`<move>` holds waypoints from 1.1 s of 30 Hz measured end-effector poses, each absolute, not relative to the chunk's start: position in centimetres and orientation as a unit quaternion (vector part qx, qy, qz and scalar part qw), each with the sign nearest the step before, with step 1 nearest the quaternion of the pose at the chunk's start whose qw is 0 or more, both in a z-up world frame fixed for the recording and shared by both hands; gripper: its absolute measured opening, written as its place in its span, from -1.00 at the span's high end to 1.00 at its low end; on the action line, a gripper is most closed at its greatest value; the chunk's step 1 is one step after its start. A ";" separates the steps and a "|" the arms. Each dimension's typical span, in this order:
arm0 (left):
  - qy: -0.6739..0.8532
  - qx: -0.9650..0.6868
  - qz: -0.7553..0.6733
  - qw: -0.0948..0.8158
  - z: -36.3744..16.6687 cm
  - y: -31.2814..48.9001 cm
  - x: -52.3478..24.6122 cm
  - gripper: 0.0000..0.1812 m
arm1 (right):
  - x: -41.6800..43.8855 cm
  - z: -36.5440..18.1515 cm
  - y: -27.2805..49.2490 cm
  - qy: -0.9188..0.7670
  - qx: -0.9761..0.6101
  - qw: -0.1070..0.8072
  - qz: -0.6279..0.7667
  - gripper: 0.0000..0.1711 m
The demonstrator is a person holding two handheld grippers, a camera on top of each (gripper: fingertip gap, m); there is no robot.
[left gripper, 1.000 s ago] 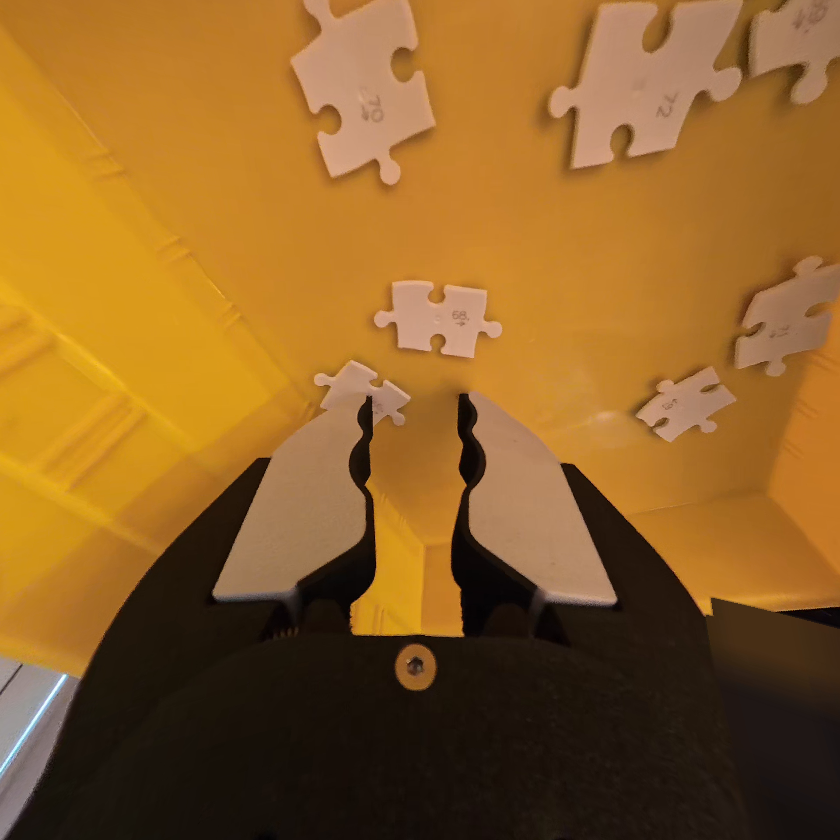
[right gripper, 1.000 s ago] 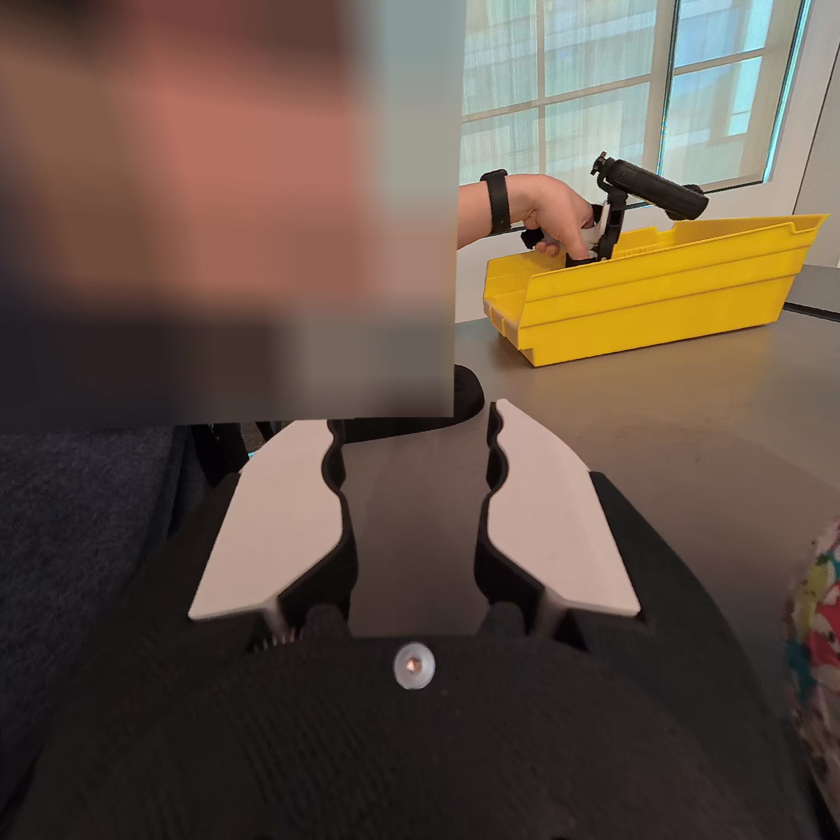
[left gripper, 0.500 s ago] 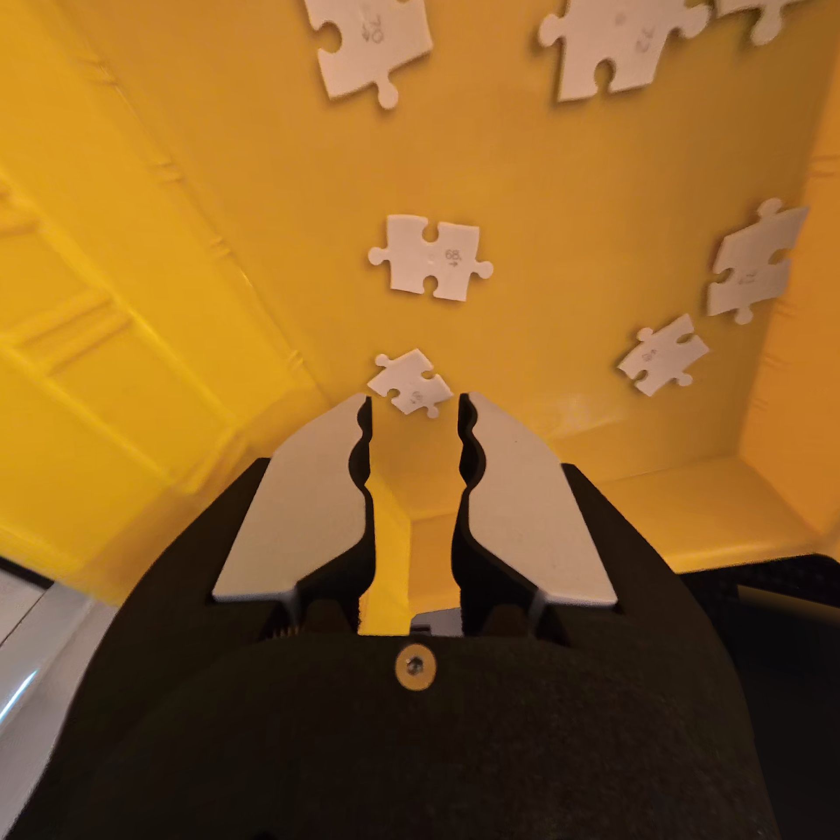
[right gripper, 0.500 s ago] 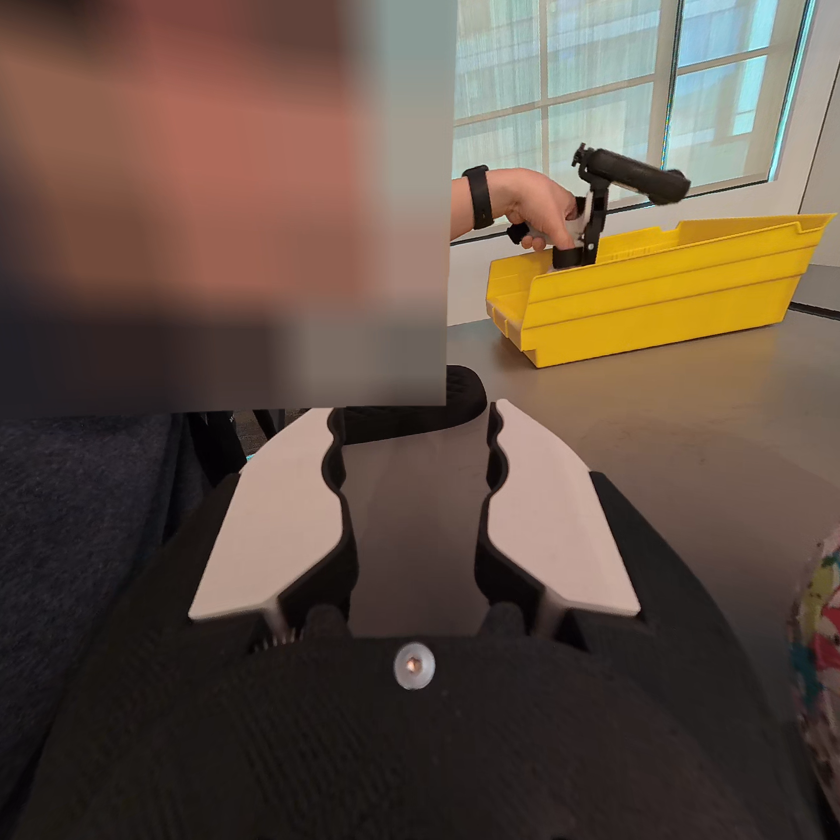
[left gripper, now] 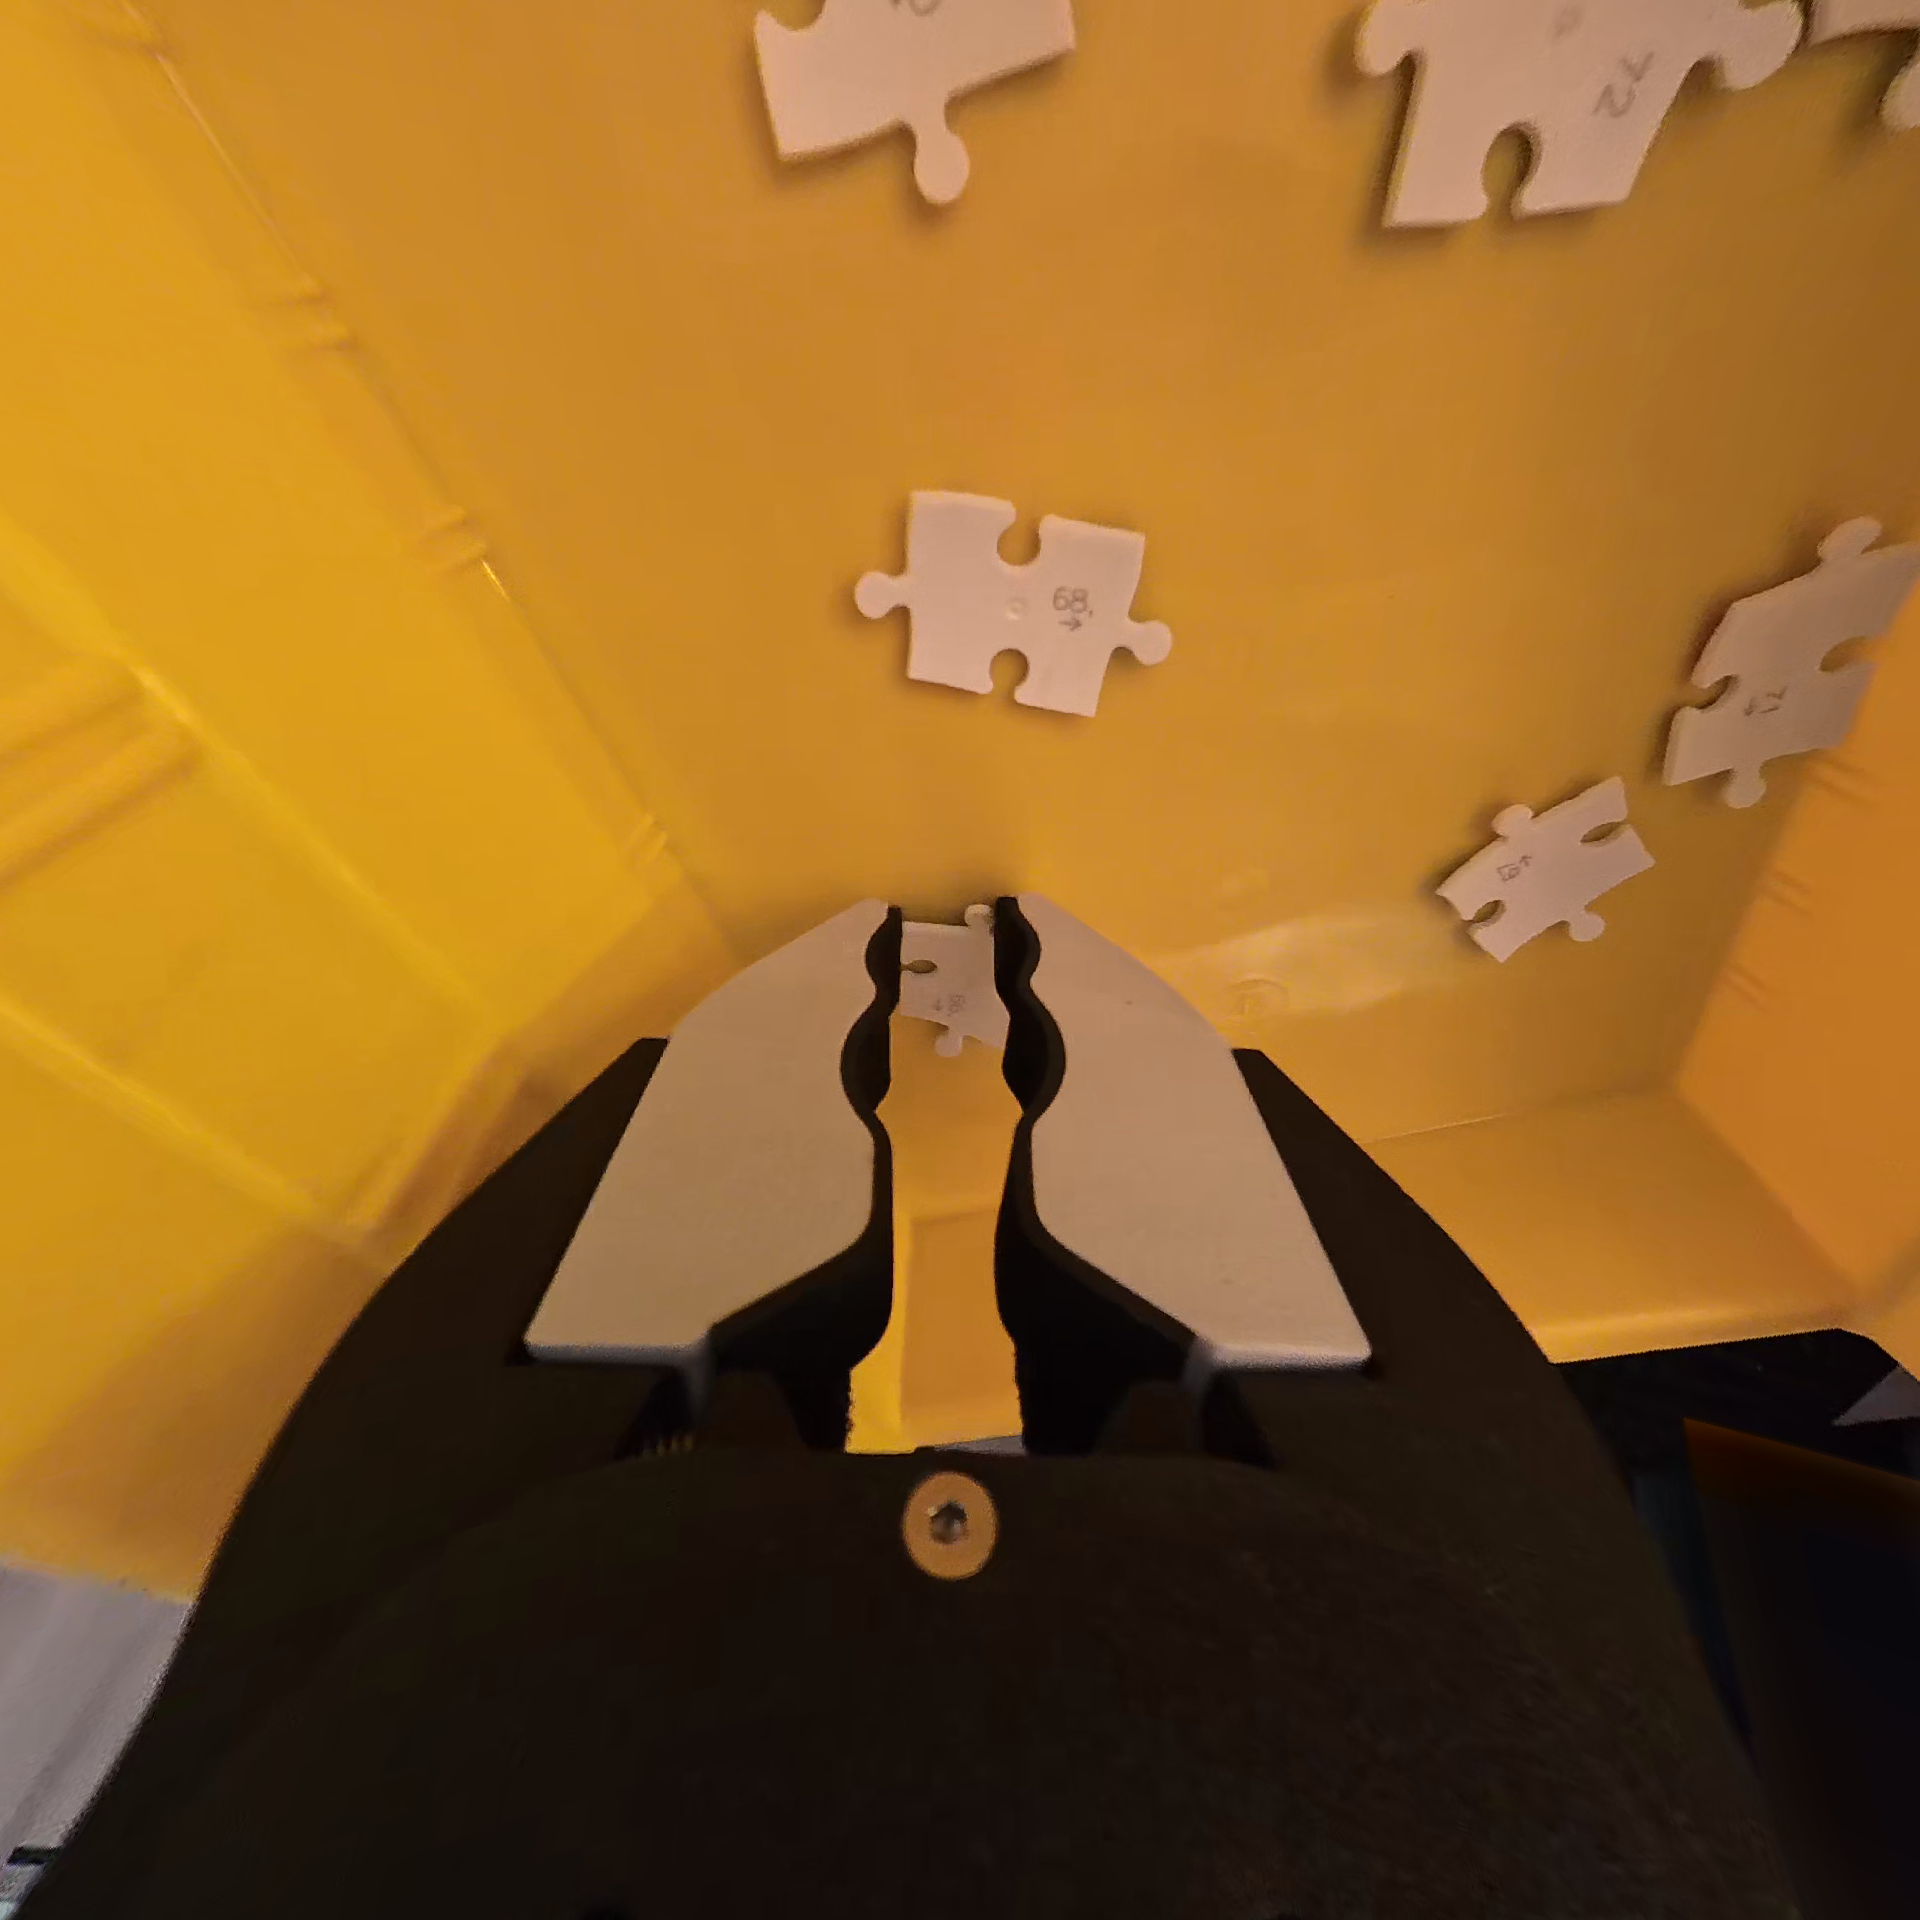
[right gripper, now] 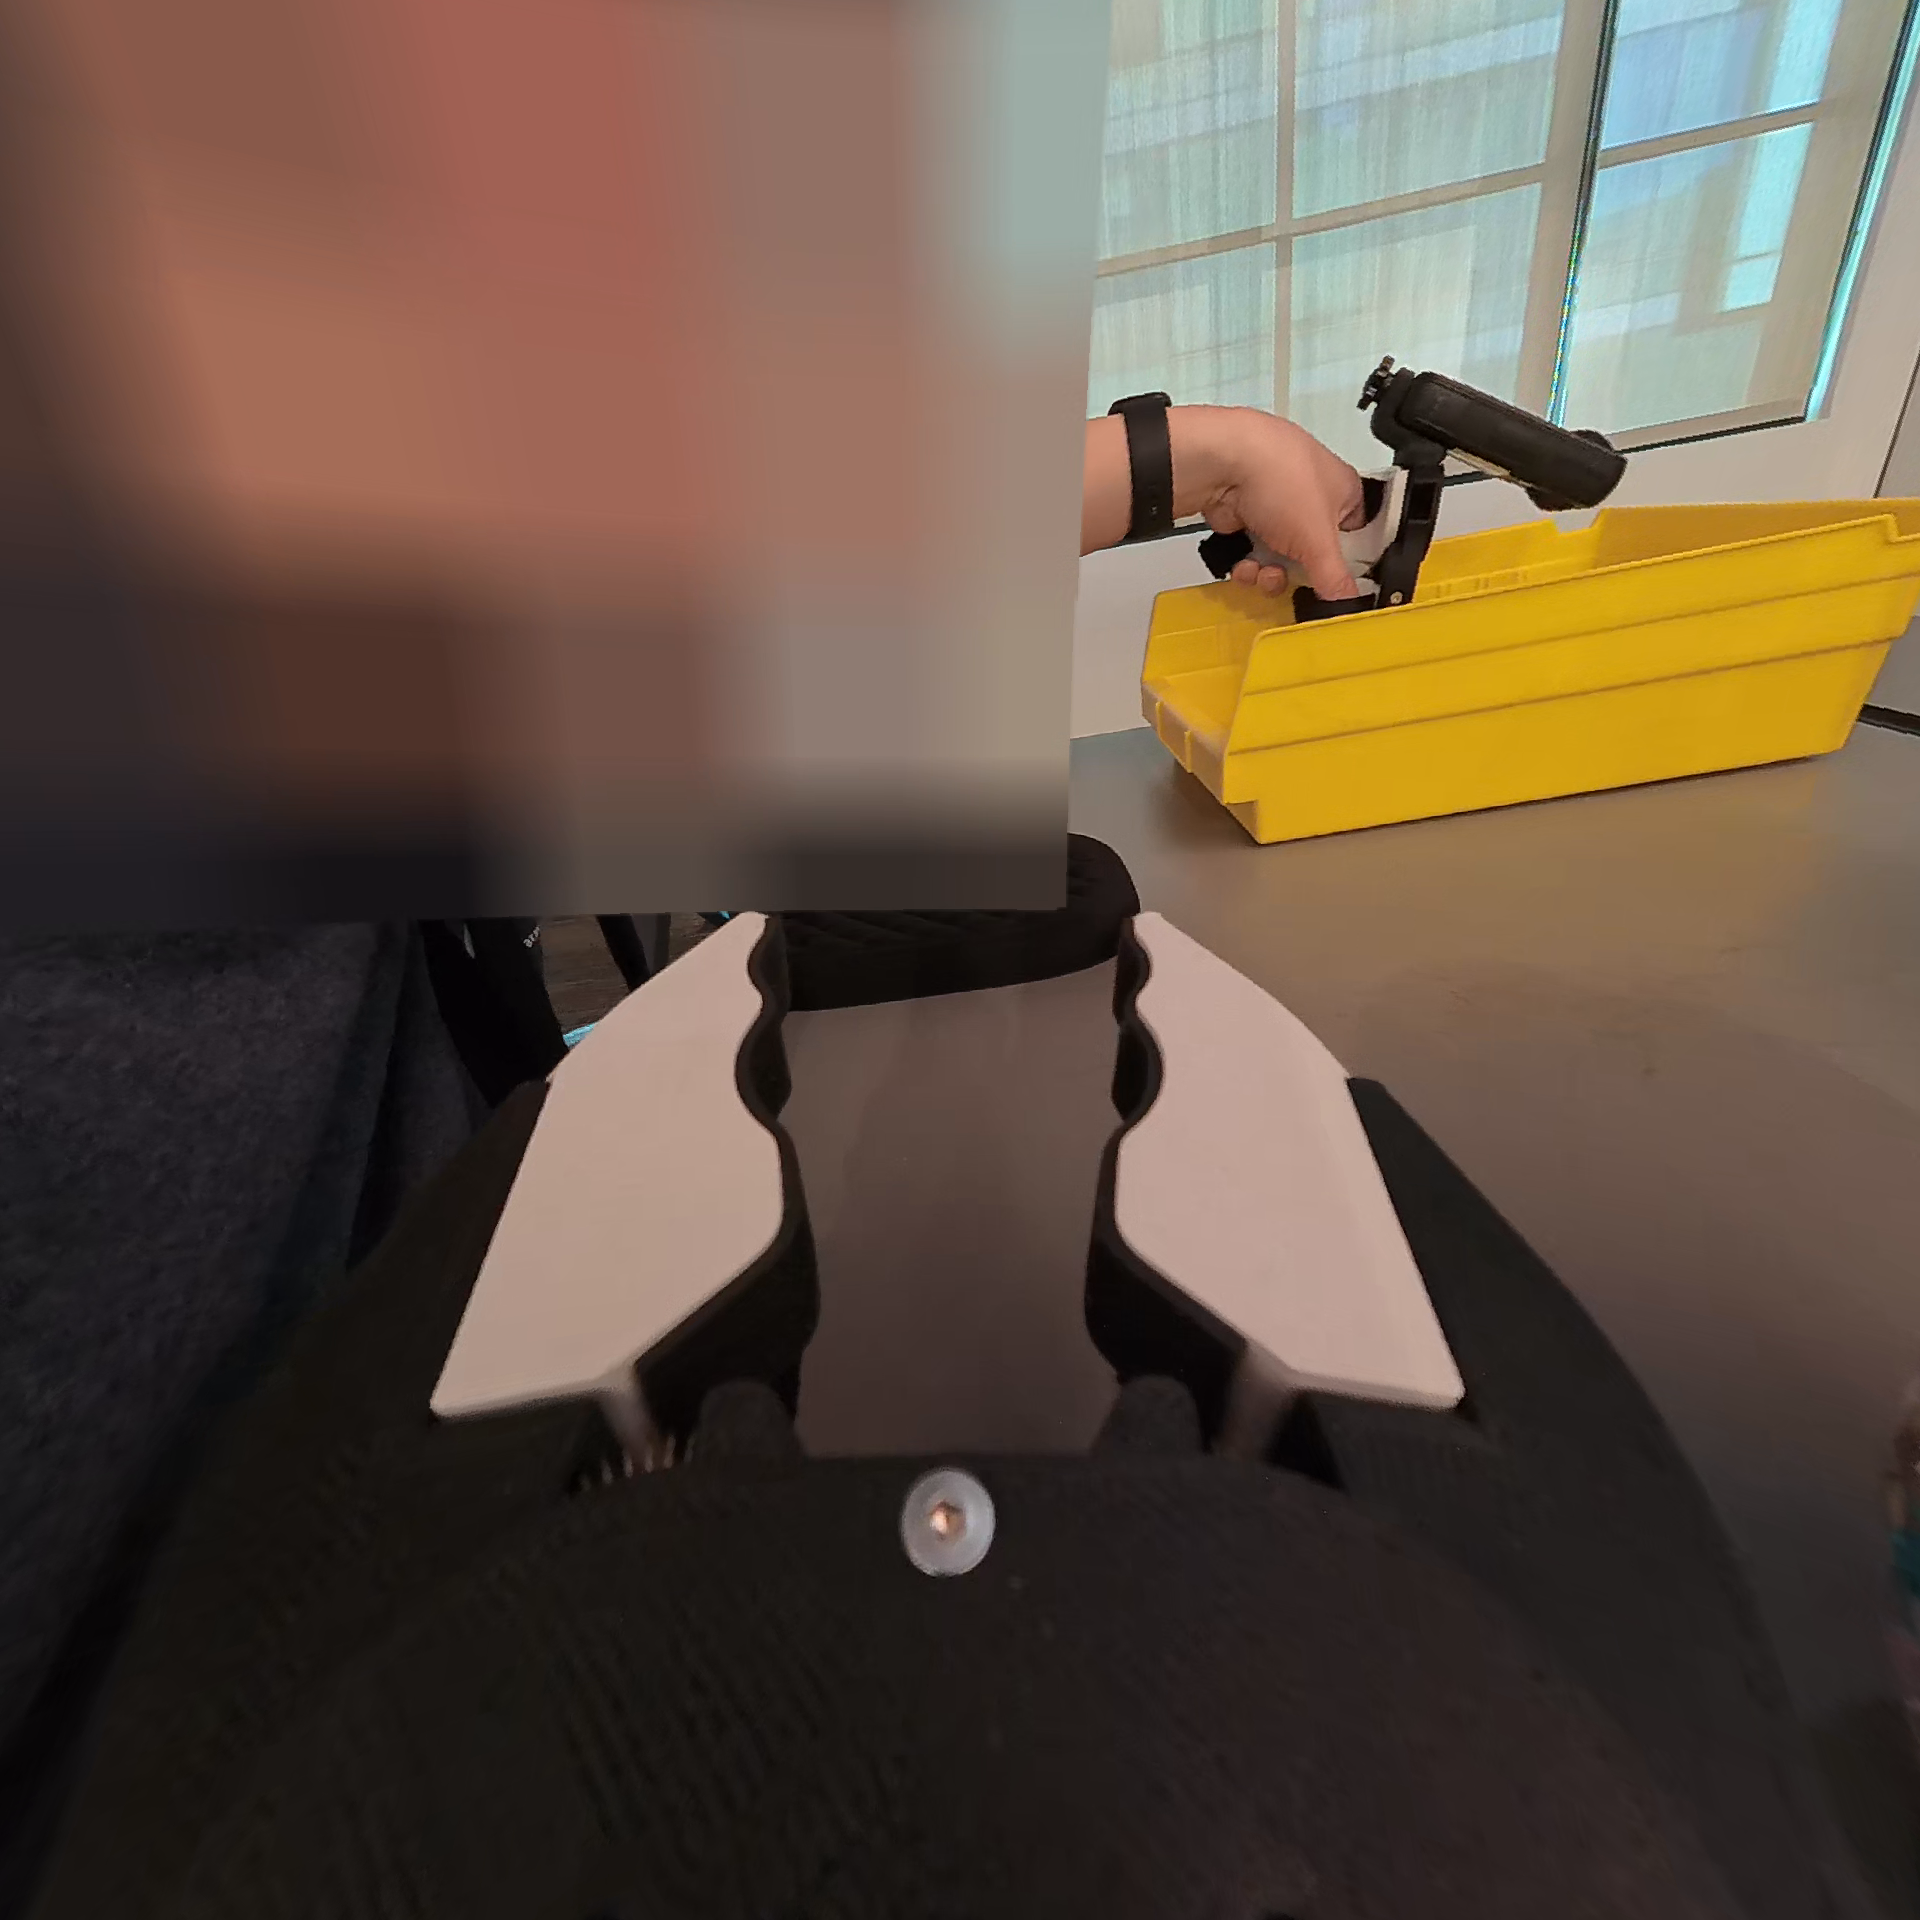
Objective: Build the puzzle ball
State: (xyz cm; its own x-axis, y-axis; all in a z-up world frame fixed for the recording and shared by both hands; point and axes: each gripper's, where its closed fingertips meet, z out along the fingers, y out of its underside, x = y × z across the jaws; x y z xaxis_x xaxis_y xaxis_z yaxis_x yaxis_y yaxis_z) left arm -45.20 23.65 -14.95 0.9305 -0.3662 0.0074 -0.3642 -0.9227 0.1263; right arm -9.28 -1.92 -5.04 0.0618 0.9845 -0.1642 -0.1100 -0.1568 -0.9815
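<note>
Several white puzzle pieces lie face down on the floor of a yellow bin (left gripper: 1299, 416). My left gripper (left gripper: 945, 920) points down into the bin, its jaws narrowed onto a small white piece (left gripper: 948, 987) that fills the gap between the fingertips. Another piece (left gripper: 1013, 613) lies just beyond the tips. My right gripper (right gripper: 951, 935) is open and empty, low over the grey table (right gripper: 1507, 987). A sliver of a colourful thing (right gripper: 1910, 1538) shows at the right edge of the right wrist view.
More pieces lie at the bin's far end (left gripper: 914, 73) (left gripper: 1558, 104) and on the right (left gripper: 1787, 675) (left gripper: 1548, 868). The bin's side wall (left gripper: 312, 727) rises close on the left. In the right wrist view a hand (right gripper: 1278, 499) reaches into the bin (right gripper: 1558, 717). About 45 cm separates my left fingertips from my right.
My left gripper has dropped lower into the bin, shifted left onto the small piece, and its jaws have closed to about half their earlier gap. The right gripper has stayed open and nearly still.
</note>
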 end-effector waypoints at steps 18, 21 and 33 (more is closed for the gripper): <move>-0.181 0.964 0.128 -0.144 -6.5 21.4 -39.5 0.81 | -10.0 -5.4 -2.4 -0.430 -0.535 0.505 0.524 0.29; -0.195 0.943 0.186 -0.194 -2.8 18.2 -34.9 0.82 | -10.5 -5.4 -0.7 -0.402 -0.574 0.527 0.481 0.30; -0.245 0.871 0.273 -0.327 5.3 5.5 -15.4 0.81 | -14.0 5.8 1.2 -0.258 -0.576 0.681 0.370 0.44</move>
